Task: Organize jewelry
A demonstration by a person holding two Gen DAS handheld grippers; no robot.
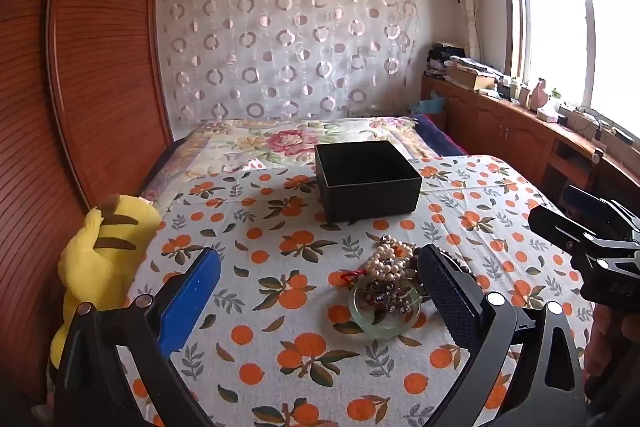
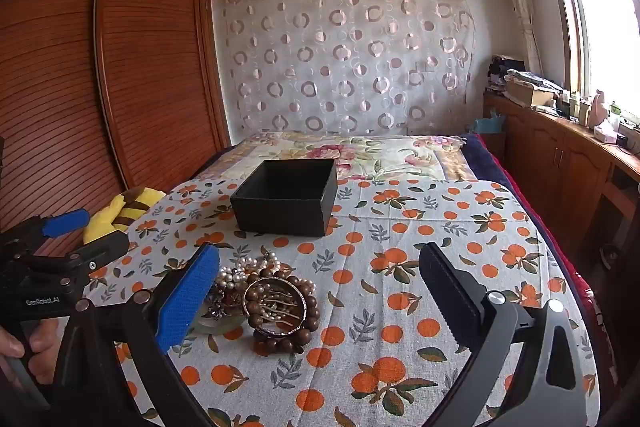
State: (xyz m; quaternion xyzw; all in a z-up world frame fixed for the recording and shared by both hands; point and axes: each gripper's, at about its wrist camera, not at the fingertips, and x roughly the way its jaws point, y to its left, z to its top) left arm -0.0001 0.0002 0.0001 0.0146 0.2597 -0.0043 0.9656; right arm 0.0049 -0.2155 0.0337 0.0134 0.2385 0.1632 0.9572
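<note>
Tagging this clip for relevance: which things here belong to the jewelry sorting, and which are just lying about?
Part of the job: jewelry pile, with pearl strands, wooden bead bracelet and green bangle; empty black box.

Lying about: yellow plush toy, floral quilt, windowsill clutter.

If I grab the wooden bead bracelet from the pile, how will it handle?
The wooden bead bracelet will probably sag, being strung beads. It lies tangled with the pearl strands and the bangle, so they may drag along.
</note>
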